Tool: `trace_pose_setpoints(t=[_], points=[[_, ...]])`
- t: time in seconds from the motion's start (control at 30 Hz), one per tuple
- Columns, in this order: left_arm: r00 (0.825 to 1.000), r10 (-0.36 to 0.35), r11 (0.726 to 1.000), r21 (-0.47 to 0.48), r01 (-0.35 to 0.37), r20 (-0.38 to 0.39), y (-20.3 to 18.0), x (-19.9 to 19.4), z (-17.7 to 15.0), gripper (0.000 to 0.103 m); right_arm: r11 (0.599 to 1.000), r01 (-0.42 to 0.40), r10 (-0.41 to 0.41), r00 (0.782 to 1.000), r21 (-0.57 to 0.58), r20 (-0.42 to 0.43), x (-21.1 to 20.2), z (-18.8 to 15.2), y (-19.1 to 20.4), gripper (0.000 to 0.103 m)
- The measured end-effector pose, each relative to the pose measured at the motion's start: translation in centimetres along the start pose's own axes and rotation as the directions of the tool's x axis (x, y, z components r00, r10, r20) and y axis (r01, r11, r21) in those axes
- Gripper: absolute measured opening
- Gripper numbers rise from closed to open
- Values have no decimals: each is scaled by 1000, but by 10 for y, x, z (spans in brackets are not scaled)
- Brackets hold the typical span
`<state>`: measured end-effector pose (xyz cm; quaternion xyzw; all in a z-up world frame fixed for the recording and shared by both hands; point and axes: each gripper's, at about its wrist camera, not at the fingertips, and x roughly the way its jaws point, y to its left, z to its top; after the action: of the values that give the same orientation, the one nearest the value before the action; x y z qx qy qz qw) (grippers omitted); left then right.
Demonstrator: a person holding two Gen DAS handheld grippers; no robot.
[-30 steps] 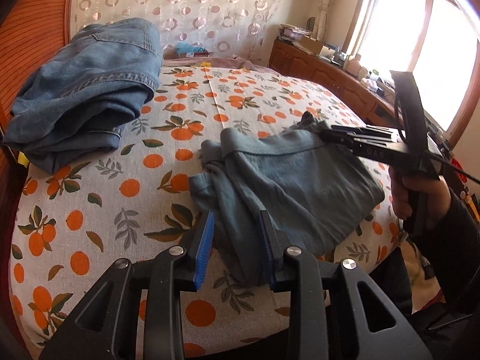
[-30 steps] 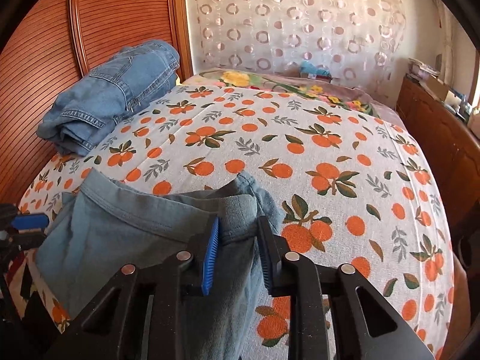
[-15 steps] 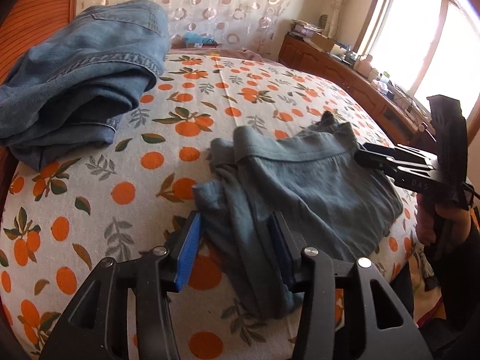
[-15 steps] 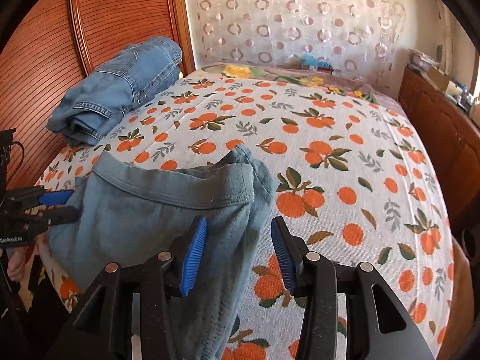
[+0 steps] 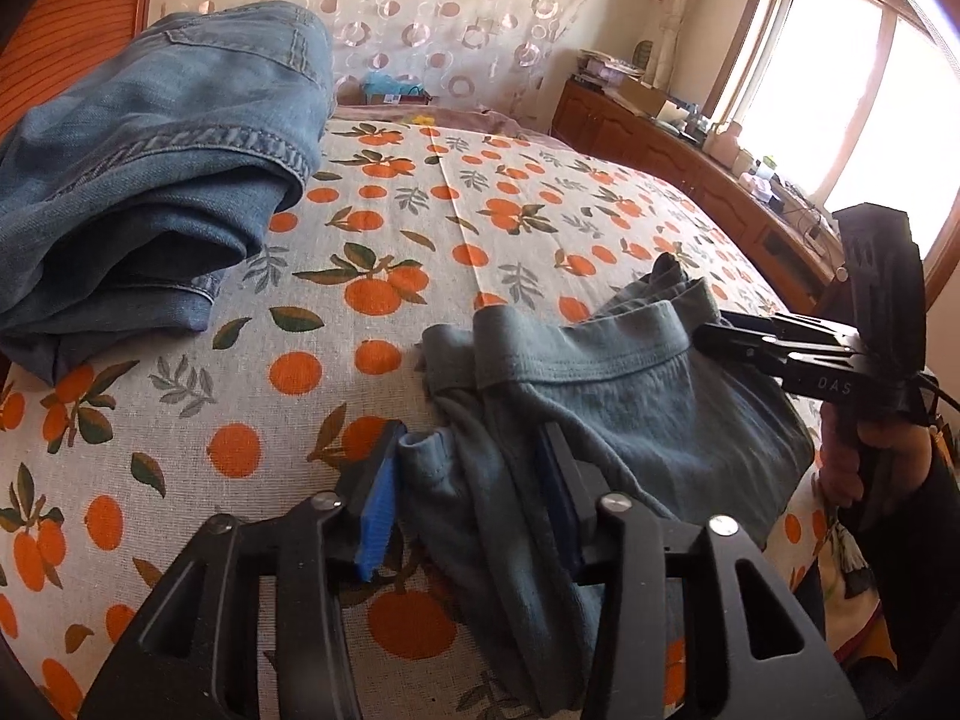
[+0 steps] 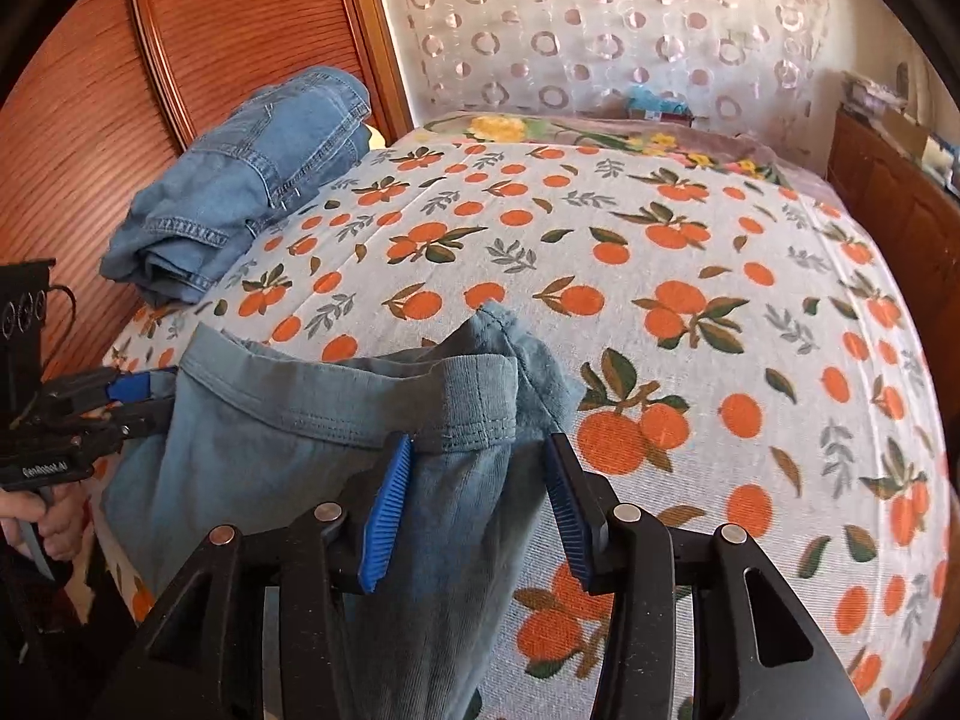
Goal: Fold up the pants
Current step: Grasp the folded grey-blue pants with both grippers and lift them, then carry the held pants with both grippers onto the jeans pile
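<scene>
Pants (image 5: 606, 402), grey-blue, lie crumpled at the near edge of the bed (image 5: 480, 216), waistband running crosswise between both hands. Left gripper (image 5: 465, 486) straddles a bunched fold at one end, jaws just closing, pads not yet pressing. Right gripper (image 6: 477, 498) straddles the waistband's other end, jaws parted after opening. Each end sits directly ahead of its gripper. Folded jeans (image 5: 150, 180) rest well apart by the headboard.
</scene>
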<state>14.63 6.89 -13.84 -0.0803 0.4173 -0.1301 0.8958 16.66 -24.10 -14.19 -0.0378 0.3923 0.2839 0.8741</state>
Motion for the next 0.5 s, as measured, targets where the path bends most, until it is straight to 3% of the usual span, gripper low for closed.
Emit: trace_pose_setpoints(t=[0.1, 0.3, 0.43, 0.5], points=[[1000, -28, 1000, -15, 28, -5, 2, 0, 0, 30, 1000, -3, 3, 1000, 1, 3, 0, -1, -1, 47], [999, -53, 998, -48, 52, -12, 3, -1, 0, 30, 1000, -5, 5, 1000, -5, 1, -1, -3, 2, 43], [995, -96, 993, -72, 94, -28, 5, -1, 2, 41, 1000, -19, 19, 1000, -5, 0, -2, -4, 3, 38], [994, -100, 992, -75, 97, -36, 4, 0, 3, 42, 1000, -24, 24, 1000, -2, 0, -2, -4, 3, 34]])
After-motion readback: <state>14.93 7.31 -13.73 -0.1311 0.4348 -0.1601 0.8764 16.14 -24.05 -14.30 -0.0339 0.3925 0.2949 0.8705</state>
